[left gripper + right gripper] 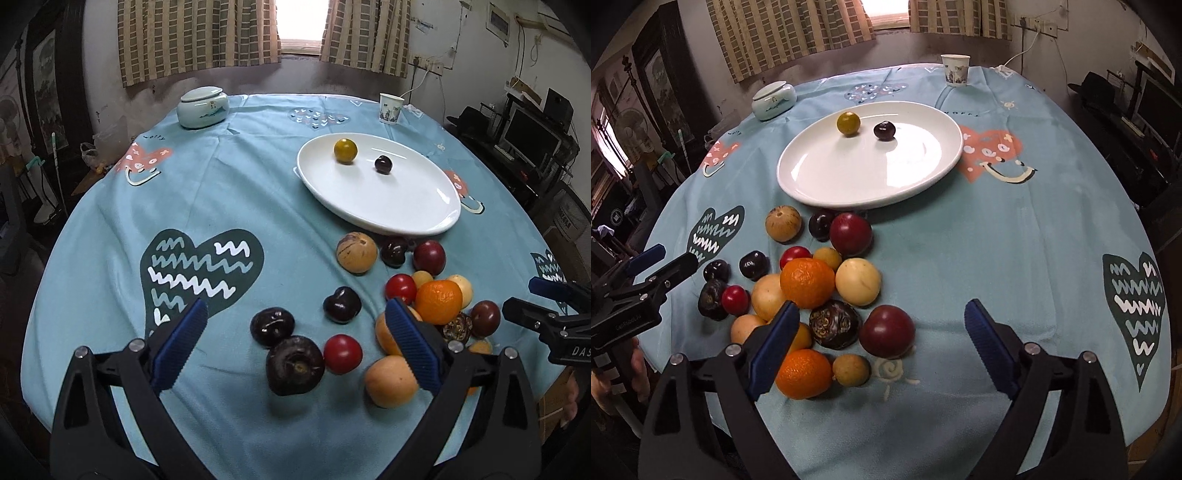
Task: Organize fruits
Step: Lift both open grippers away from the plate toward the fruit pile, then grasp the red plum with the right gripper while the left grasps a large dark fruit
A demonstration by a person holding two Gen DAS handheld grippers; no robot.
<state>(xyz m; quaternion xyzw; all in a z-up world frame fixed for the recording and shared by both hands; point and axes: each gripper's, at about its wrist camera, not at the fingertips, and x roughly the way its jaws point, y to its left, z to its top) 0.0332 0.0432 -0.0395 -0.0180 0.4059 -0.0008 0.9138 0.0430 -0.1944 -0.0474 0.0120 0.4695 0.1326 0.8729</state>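
Note:
A white oval plate point(406, 206) point(831, 177) holds a yellow-green fruit point(345, 150) point(848, 123) and a dark cherry point(383, 164) point(884, 130). A heap of fruit lies on the blue cloth before it: an orange point(439, 301) point(807, 282), red plums point(886, 326), dark chestnut-like fruits point(294, 364), red cherry tomatoes point(342, 353) and tan fruits point(357, 252). My left gripper point(295, 326) is open and empty above the heap's left side. My right gripper point(881, 326) is open and empty above the heap's near side.
A lidded ceramic jar point(202, 107) point(774, 100) and a paper cup point(390, 108) point(955, 69) stand at the table's far edge. Curtains and a window are behind. A desk with a monitor point(532, 136) is at the right.

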